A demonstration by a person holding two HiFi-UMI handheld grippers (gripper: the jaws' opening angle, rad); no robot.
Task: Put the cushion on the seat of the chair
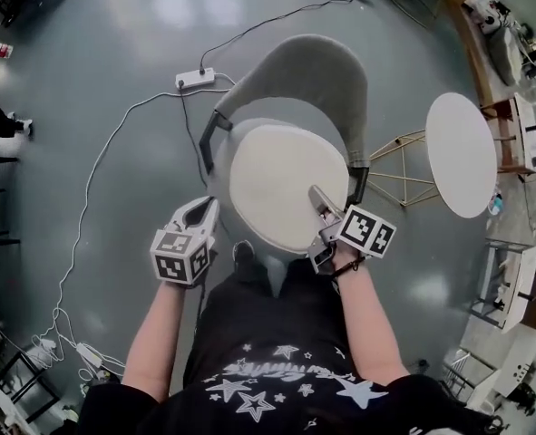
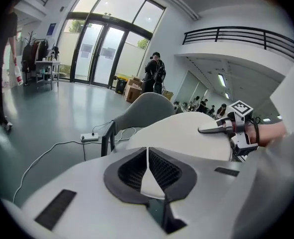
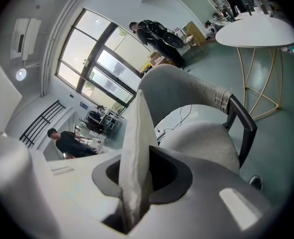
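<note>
cushion (image 1: 281,184) hangs above seat (image 1: 272,116), mid-frame, not laid | my left gripper (image 1: 206,212) and right gripper (image 1: 317,198) both pinch its rim | lowering and release left, I judge

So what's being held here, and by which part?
The cushion, pinched at its near right rim by the right gripper. The left gripper is shut beside its left rim; a grip there cannot be told.

The round, flat, off-white fabric cushion (image 1: 286,188) lies roughly level over the seat. The grey upholstered chair (image 1: 317,71) with curved back stands upright beneath it.
</note>
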